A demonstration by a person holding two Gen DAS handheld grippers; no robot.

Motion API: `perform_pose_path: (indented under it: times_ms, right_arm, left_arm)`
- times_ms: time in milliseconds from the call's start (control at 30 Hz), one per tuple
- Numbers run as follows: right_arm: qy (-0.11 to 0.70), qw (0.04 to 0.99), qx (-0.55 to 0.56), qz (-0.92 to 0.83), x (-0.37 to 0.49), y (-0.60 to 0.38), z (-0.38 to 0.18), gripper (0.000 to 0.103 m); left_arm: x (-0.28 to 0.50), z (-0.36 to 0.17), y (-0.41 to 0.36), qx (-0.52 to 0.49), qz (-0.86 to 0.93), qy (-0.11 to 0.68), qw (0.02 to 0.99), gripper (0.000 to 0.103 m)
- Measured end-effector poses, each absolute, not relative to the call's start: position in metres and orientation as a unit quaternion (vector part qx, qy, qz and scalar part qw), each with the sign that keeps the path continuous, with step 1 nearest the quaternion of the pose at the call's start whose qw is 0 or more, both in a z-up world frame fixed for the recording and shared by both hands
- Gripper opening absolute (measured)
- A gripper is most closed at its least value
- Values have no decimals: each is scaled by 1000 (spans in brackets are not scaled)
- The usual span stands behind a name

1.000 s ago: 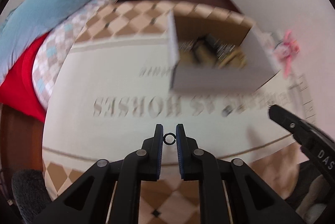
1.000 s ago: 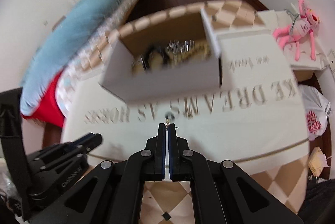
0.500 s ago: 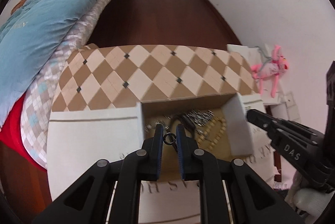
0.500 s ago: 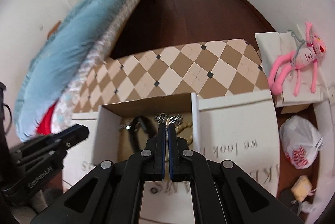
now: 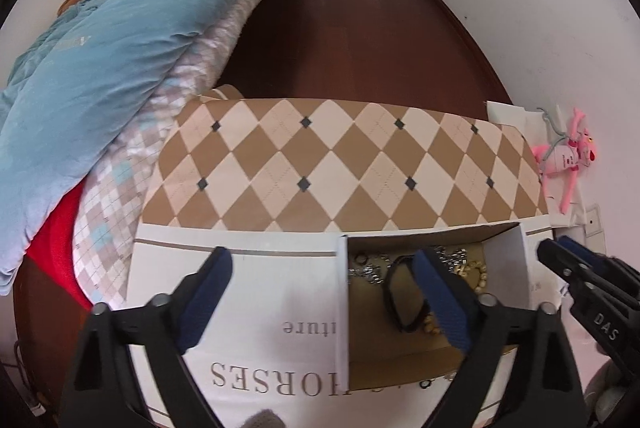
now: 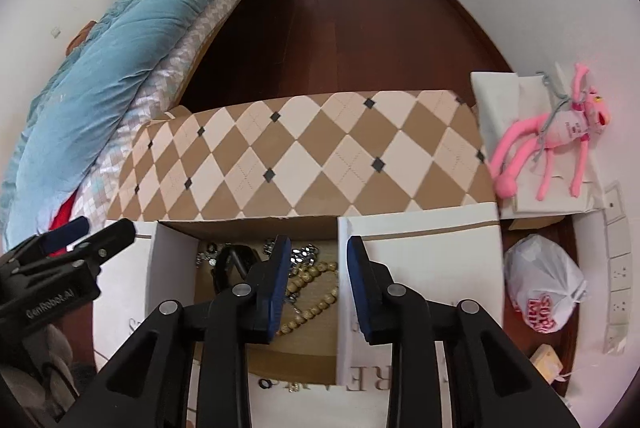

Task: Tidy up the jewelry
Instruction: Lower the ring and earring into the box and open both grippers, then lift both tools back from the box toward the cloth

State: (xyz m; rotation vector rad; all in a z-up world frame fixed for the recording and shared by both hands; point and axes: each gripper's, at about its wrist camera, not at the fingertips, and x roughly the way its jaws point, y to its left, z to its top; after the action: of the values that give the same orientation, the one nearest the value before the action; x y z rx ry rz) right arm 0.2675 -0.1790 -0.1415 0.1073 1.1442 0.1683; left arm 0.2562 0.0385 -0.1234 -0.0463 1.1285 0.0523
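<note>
An open cardboard box (image 5: 342,292) (image 6: 344,268) with white flaps sits on a cream cloth with lettering. Inside lie a black bangle (image 5: 400,298) (image 6: 232,260), a wooden bead string (image 6: 308,288) (image 5: 474,272) and silver chain pieces (image 6: 302,254) (image 5: 368,270). My left gripper (image 5: 324,294) is open wide and empty, astride the box's left wall. My right gripper (image 6: 318,284) is open and empty above the box's right side. A small ring (image 6: 265,384) lies on the cloth in front of the box.
The table's far half has a tan and white diamond-pattern cover (image 5: 340,164). A bed with a blue quilt (image 5: 104,28) stands left. A pink plush toy (image 6: 552,140) and a white plastic bag (image 6: 544,288) lie right. Dark wood floor (image 6: 340,36) is behind.
Both grippers moved forward over the box and opened. The left one let go of the small ring, the right one let go of its small piece.
</note>
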Motion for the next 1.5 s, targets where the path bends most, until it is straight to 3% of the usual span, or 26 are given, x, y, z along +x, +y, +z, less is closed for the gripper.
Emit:
perform_pose_path:
  times_ms: [67,167,200,667,1500]
  right_arm:
    - [537,841,31,64,261,-177,-139,52]
    - [539,841,4,51,254,-174,-142,90]
    - [541,840,-5,47,251,-172,-144,96]
    - [553,832,-37,26,214,-164,-162,102]
    - [429,903,-6,4,112,-189,-43,102]
  left_arm:
    - [252,-125,41,-20,31,534,845,97]
    - [240,-128,42,-12,38,526,849,103]
    - [235,-130,42,-8,40,524,851,103]
    - [195,-148,35,-18,37,534,844,103]
    - [107,-45,11,-22,12,435,900,103]
